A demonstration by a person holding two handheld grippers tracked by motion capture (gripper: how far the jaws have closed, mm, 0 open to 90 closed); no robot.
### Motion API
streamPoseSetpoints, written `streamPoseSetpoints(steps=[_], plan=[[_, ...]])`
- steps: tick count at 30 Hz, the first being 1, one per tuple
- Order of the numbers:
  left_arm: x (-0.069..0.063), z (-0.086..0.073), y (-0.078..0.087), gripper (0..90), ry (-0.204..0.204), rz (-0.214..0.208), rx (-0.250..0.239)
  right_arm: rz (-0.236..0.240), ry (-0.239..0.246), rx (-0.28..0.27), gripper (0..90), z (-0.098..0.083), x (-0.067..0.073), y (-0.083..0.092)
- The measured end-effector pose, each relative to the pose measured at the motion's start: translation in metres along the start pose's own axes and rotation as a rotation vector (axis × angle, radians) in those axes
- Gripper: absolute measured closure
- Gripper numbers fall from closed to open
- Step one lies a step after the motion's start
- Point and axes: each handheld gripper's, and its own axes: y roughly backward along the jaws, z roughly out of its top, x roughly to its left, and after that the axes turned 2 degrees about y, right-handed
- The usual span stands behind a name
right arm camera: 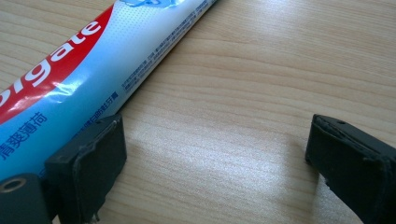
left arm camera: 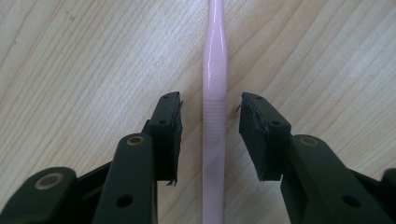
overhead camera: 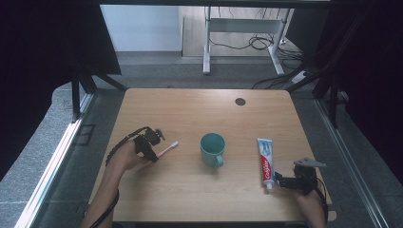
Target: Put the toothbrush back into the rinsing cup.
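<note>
A pink toothbrush (overhead camera: pixel 167 149) lies on the wooden table (overhead camera: pixel 190 109) at the left, its white head toward the teal mug (overhead camera: pixel 212 148). My left gripper (overhead camera: pixel 150 144) points down over its handle. In the left gripper view the handle (left arm camera: pixel 214 93) runs between the two pads (left arm camera: pixel 170 126), with a gap on each side, so my left gripper (left arm camera: pixel 210 121) is open. A toothpaste tube (overhead camera: pixel 266 161) lies at the right. My right gripper (overhead camera: pixel 281 181) stands open by its cap end. In the right gripper view the tube (right arm camera: pixel 84 70) lies outside the left jaw of my right gripper (right arm camera: pixel 215 149).
The mug stands upright in the middle of the table, handle toward the person. A dark round cable hole (overhead camera: pixel 240 101) sits near the far edge. Bare wood lies between the mug and each gripper.
</note>
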Motion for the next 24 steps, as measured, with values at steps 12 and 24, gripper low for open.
streamPoseSetpoints(steps=[12, 24], plan=[[0.001, 0.017, -0.006, 65.1, 0.008, -0.016, 0.028, 0.001, 0.004, 0.001, 4.6, 0.000, 0.000, 0.000], [0.003, 0.024, -0.012, 75.6, 0.018, -0.044, 0.063, 0.001, 0.005, 0.000, 4.6, 0.000, 0.000, 0.000]])
